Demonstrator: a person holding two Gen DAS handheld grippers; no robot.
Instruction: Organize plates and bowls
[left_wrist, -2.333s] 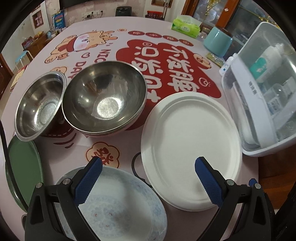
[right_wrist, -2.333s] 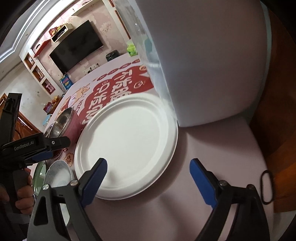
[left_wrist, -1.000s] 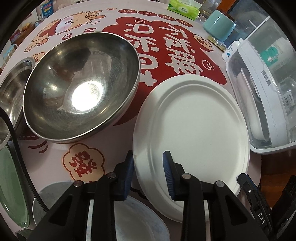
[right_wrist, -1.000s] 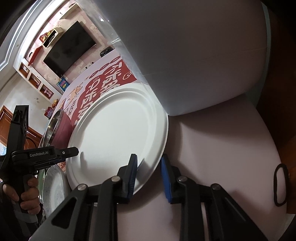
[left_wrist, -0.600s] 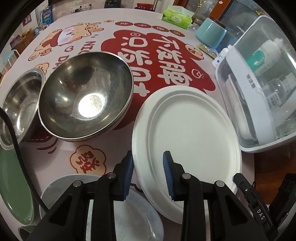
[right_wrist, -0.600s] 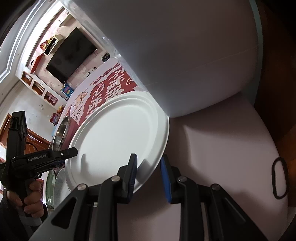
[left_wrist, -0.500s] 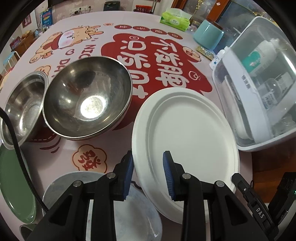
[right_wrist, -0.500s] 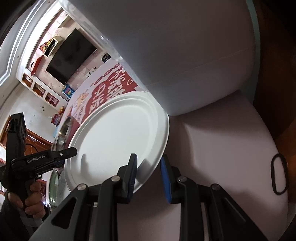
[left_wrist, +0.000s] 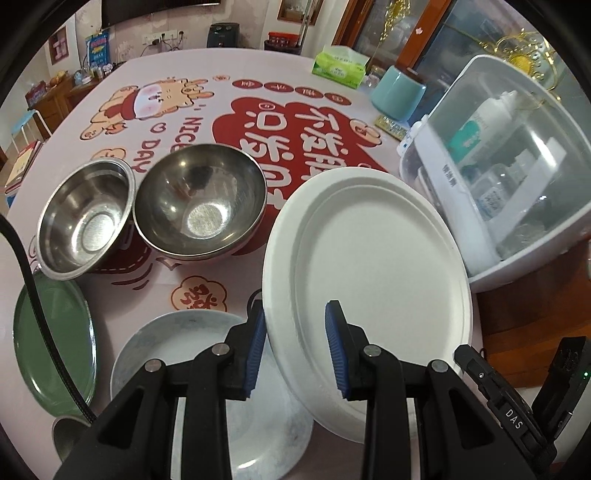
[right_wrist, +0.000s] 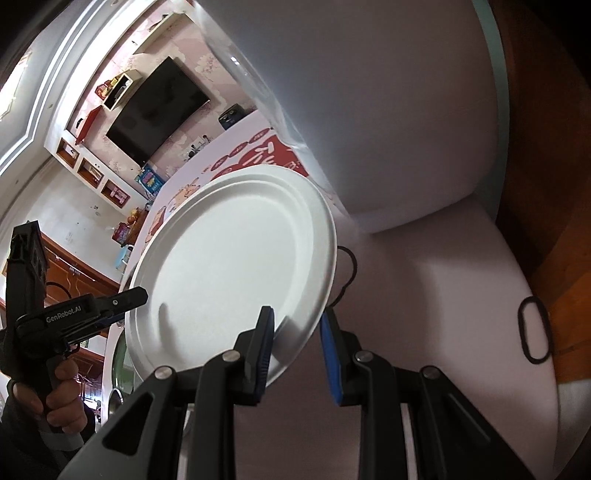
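White plate (left_wrist: 369, 258) tilted, lifted off bench (left_wrist: 221, 85) near its right edge. Left gripper (left_wrist: 295, 347) fingers (left_wrist: 255, 347) pinching plate's near-left rim. Right gripper (right_wrist: 297, 350) fingers (right_wrist: 264, 347) pinching opposite rim.

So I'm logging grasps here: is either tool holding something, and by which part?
Both hold the white plate by its rim: the left tool at the near left edge, the right tool at the near right edge.

two bowls (left_wrist: 151, 210) left of plate (left_wrist: 369, 251)
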